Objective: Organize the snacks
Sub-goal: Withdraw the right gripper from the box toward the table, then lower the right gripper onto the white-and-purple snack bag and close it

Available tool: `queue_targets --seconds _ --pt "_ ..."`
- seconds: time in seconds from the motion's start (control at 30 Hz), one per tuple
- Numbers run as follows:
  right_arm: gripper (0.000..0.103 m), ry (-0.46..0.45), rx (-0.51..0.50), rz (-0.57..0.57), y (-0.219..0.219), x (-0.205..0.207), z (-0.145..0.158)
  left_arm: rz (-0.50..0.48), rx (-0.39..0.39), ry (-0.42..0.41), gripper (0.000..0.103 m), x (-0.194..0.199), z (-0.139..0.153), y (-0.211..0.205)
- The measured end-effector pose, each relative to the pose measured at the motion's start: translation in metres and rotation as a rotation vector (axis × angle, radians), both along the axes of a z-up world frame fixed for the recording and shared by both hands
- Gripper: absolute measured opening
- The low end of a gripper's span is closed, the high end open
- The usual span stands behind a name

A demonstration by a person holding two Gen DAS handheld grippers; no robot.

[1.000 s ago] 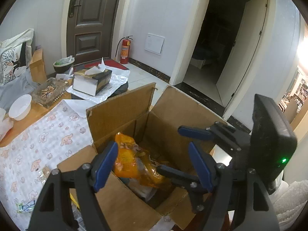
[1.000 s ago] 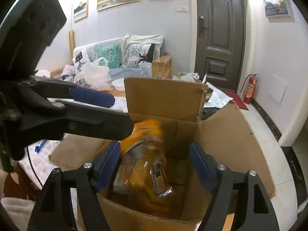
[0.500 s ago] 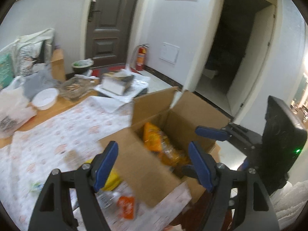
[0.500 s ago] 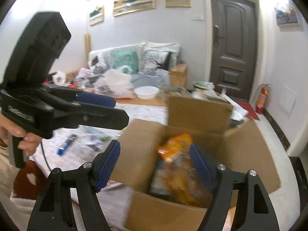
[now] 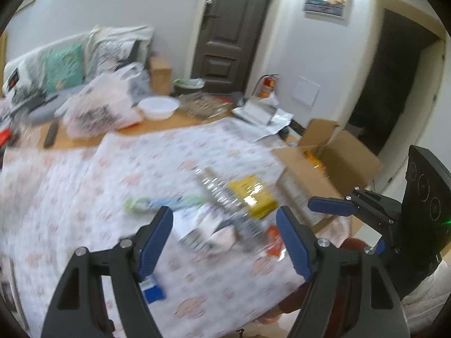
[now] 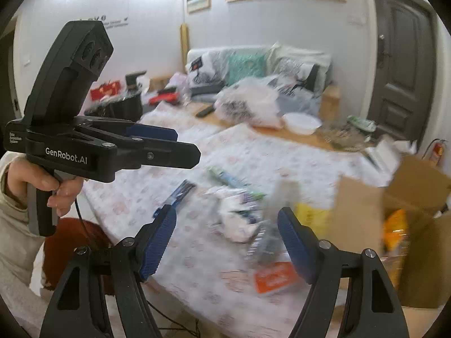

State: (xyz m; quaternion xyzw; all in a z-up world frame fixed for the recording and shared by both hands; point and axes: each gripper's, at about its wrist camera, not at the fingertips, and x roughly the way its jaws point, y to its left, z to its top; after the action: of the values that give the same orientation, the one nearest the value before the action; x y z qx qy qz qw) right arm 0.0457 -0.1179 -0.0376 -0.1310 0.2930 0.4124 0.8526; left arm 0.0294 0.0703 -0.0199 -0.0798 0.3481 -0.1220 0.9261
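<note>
Snacks [image 5: 251,197] lie scattered on a table [image 5: 135,169] under a white patterned cloth, beside an open cardboard box [image 5: 335,166] at its far corner; an orange packet [image 6: 394,231] sits inside the box. Behind the table stand a sofa [image 6: 253,62] with cushions, a dark door [image 5: 234,28] and framed pictures on pale walls. A white bowl [image 5: 159,107] rests on bare wood. Motion blur leaves individual packets hard to identify. Left gripper [image 5: 224,235] and right gripper [image 6: 227,238] hover over the snacks, jaws apart, empty.
</note>
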Motion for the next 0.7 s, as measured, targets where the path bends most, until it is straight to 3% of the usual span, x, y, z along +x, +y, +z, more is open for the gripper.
queue_targets --seconds 0.33,0.57,0.7 --pt "0.071 0.121 -0.109 -0.039 0.056 0.037 -0.065 0.041 -0.107 0.124 0.073 0.018 -0.075 0.052" --pt "0.073 0.153 -0.157 -0.115 0.067 0.074 -0.097 -0.051 -0.132 0.180 0.073 0.058 -0.094 0.037" --pt "0.073 0.186 -0.149 -0.101 0.067 0.086 -0.107 -0.090 -0.160 0.222 0.073 0.083 -0.104 0.024"
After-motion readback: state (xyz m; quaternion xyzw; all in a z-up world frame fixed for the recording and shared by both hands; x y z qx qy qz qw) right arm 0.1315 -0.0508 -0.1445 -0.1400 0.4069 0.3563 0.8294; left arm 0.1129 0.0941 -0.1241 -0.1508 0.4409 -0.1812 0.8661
